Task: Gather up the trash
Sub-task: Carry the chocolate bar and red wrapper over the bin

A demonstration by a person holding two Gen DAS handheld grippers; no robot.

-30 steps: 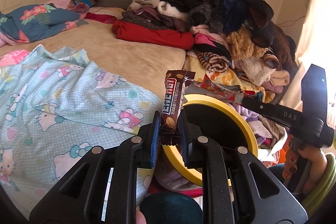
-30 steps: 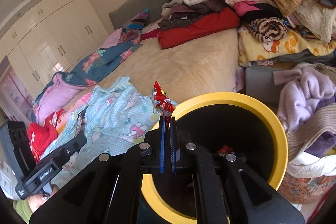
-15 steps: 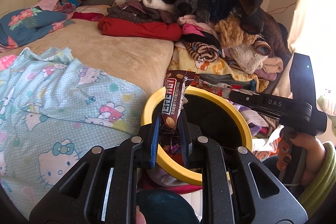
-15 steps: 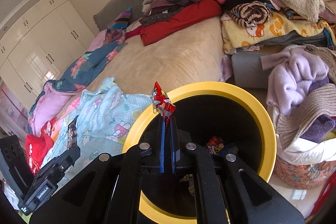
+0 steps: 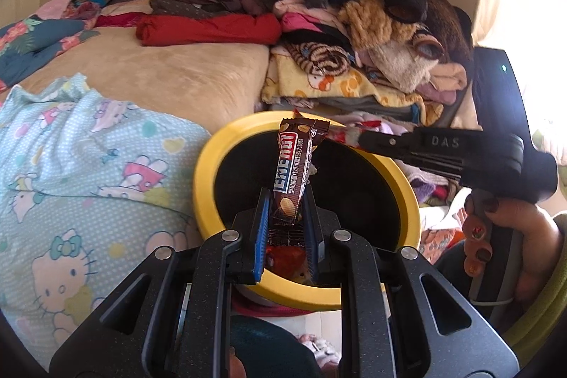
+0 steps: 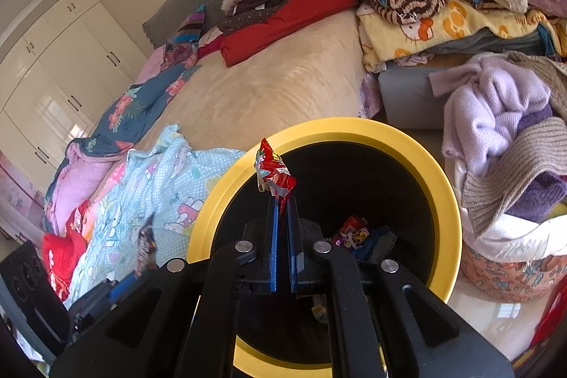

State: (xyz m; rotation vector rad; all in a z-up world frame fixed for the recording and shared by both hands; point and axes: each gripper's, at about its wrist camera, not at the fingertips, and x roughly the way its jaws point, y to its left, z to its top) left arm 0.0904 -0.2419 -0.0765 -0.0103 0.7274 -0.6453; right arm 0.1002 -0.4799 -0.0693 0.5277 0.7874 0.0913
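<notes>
In the left wrist view, the left gripper point(image 5: 283, 211) pinches a brown chocolate bar wrapper point(image 5: 296, 172) between its blue-padded fingers point(image 5: 260, 232); the wrapper stands upright, leaning a little to the right, its top edge level with the far rim of a yellow-rimmed black trash bin point(image 5: 205, 179); the fingers sit over the near part of the bin's mouth; red trash shows low inside the bin, just behind the fingers. From the right, the right gripper point(image 5: 349, 135) reaches over the bin's far rim, its black body marked "DAS", with a red wrapper point(image 5: 336, 130) at its tip; a hand point(image 5: 510, 236) with painted nails grips its handle. To the left of the bin lies a light-blue cartoon-cat sheet point(image 5: 88, 172) on a beige bed point(image 5: 184, 77); behind the bin rises a pile of clothes point(image 5: 347, 23).

In the right wrist view, the right gripper point(image 6: 282, 201) has its fingers point(image 6: 273, 236) pressed nearly together on the crumpled red wrapper point(image 6: 273, 174), which sticks up above the tips, over the left part of the bin point(image 6: 439, 186); several bright wrappers point(image 6: 354, 232) lie at the bin's bottom. At the lower left, the left gripper point(image 6: 117, 286) shows partly, with the brown wrapper point(image 6: 145, 247) blurred above it. To the right of the bin stands a basket heaped with knitwear point(image 6: 503, 137); white wardrobes point(image 6: 53, 66) line the far left wall.
</notes>
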